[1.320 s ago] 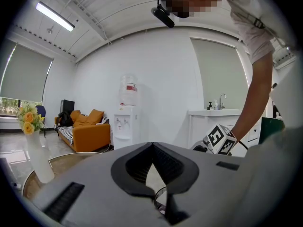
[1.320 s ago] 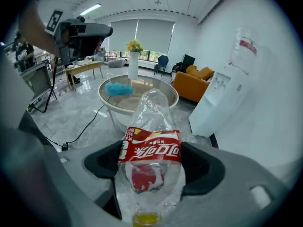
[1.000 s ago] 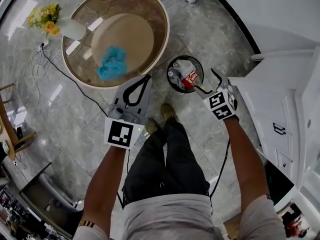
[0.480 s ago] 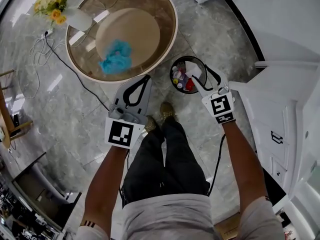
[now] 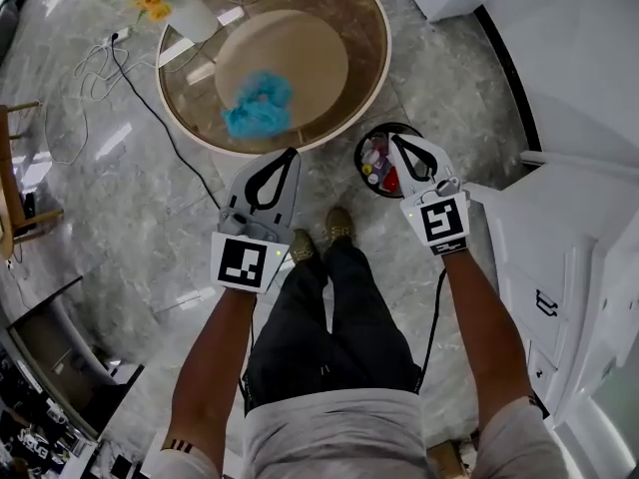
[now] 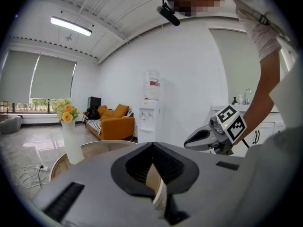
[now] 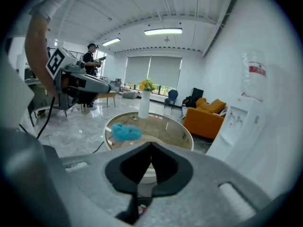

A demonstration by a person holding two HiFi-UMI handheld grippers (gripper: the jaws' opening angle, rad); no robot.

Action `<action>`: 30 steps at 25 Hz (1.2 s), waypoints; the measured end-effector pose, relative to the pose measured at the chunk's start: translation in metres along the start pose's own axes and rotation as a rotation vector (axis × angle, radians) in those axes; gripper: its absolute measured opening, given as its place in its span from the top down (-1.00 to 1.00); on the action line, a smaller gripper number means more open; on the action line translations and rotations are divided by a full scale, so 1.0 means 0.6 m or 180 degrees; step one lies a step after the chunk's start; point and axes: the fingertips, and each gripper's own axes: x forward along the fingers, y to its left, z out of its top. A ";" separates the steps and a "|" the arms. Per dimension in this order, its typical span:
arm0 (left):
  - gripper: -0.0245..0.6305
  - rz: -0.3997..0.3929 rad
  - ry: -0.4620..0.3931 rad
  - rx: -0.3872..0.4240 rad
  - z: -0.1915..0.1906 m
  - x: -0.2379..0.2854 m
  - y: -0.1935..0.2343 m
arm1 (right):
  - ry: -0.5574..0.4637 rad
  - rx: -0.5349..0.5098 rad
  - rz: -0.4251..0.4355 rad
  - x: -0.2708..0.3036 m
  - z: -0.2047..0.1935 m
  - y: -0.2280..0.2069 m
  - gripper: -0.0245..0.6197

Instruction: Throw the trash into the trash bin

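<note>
Right gripper (image 5: 394, 142) now over black, litter-filled trash bin (image 5: 359, 160); its and left gripper's (image 5: 292, 154) fingers closed, empty.

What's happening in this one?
A person stands by a round glass table with a claw in each hand, clearing trash. The right claw is shut and empty over the edge of the bin, which already has trash in it. The left claw, also shut and empty, points toward the table, where a blue wad lies, not yet picked up.
</note>
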 end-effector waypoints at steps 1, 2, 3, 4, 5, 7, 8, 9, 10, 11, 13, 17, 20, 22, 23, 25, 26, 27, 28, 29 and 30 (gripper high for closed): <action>0.93 0.0049 -0.0002 -0.0022 -0.002 -0.003 0.009 | -0.0059 -0.0006 0.0061 0.010 0.016 0.009 0.92; 0.93 0.0097 -0.0004 -0.0043 -0.004 -0.006 0.018 | -0.0120 -0.0016 0.0126 0.020 0.033 0.019 0.92; 0.93 0.0140 -0.0005 -0.0059 -0.006 -0.009 0.027 | -0.0178 -0.0032 0.0197 0.030 0.049 0.031 0.92; 0.93 0.0178 -0.0006 -0.0071 -0.008 -0.012 0.034 | -0.0230 -0.0055 0.0270 0.040 0.064 0.044 0.92; 0.93 0.0211 -0.0007 -0.0079 -0.009 -0.015 0.040 | -0.0273 -0.0084 0.0343 0.050 0.079 0.056 0.92; 0.93 0.0274 -0.0011 -0.0091 -0.011 -0.019 0.054 | -0.0322 -0.0150 0.0480 0.069 0.104 0.080 0.92; 0.93 0.0305 -0.0012 -0.0099 -0.012 -0.022 0.062 | -0.0338 -0.0179 0.0540 0.080 0.115 0.091 0.92; 0.93 0.0337 -0.0011 -0.0108 -0.014 -0.024 0.070 | -0.0357 -0.0201 0.0594 0.090 0.124 0.101 0.92; 0.93 0.0366 -0.0008 -0.0115 -0.016 -0.026 0.078 | -0.0366 -0.0212 0.0641 0.100 0.132 0.110 0.92; 0.93 0.0394 -0.0004 -0.0120 -0.018 -0.027 0.086 | -0.0359 -0.0217 0.0681 0.109 0.140 0.118 0.92; 0.93 0.0446 0.0010 -0.0128 -0.024 -0.029 0.103 | -0.0365 -0.0220 0.0762 0.126 0.150 0.134 0.92; 0.93 0.0552 0.0044 -0.0154 -0.035 -0.032 0.139 | -0.0432 -0.0223 0.0944 0.165 0.158 0.163 0.91; 0.93 0.0614 0.0073 -0.0168 -0.045 -0.035 0.165 | -0.0360 -0.0199 0.1090 0.197 0.161 0.186 0.77; 0.93 0.0646 0.0110 -0.0170 -0.057 -0.037 0.180 | -0.0311 -0.0171 0.1184 0.222 0.158 0.200 0.52; 0.93 0.0659 0.0130 -0.0172 -0.063 -0.037 0.188 | -0.0277 -0.0162 0.1221 0.235 0.156 0.206 0.40; 0.93 0.0686 0.0164 -0.0189 -0.075 -0.036 0.203 | -0.0221 -0.0166 0.1279 0.258 0.154 0.216 0.24; 0.93 0.0699 0.0178 -0.0200 -0.081 -0.035 0.210 | -0.0204 -0.0174 0.1304 0.269 0.154 0.219 0.23; 0.93 0.0711 0.0193 -0.0208 -0.087 -0.034 0.217 | -0.0193 -0.0183 0.1325 0.279 0.154 0.222 0.22; 0.93 0.0721 0.0205 -0.0206 -0.093 -0.032 0.224 | -0.0182 -0.0192 0.1341 0.289 0.153 0.224 0.21; 0.93 0.0731 0.0214 -0.0196 -0.100 -0.031 0.230 | -0.0167 -0.0201 0.1355 0.298 0.152 0.227 0.20; 0.93 0.0742 0.0218 -0.0190 -0.107 -0.029 0.237 | -0.0142 -0.0208 0.1367 0.307 0.149 0.230 0.16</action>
